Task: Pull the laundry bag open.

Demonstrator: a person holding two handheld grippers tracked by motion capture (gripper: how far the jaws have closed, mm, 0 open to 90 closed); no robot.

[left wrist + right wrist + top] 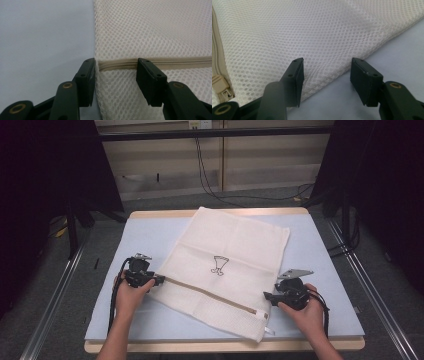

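Mesh laundry bag [227, 270] lies flat on the surface [325, 270], zipper [210, 293] running between left gripper [159, 280] and right gripper [267, 296], both jaws parted astride its edges, gripping nothing.

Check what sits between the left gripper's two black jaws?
In the left gripper view, the left gripper brackets the cream mesh laundry bag's edge and beige zipper end; pads not pressing.

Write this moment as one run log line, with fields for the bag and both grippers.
item: white mesh zip bag flat on pale blue table mat | left gripper: open, astride beige zipper end | right gripper: open over bag edge
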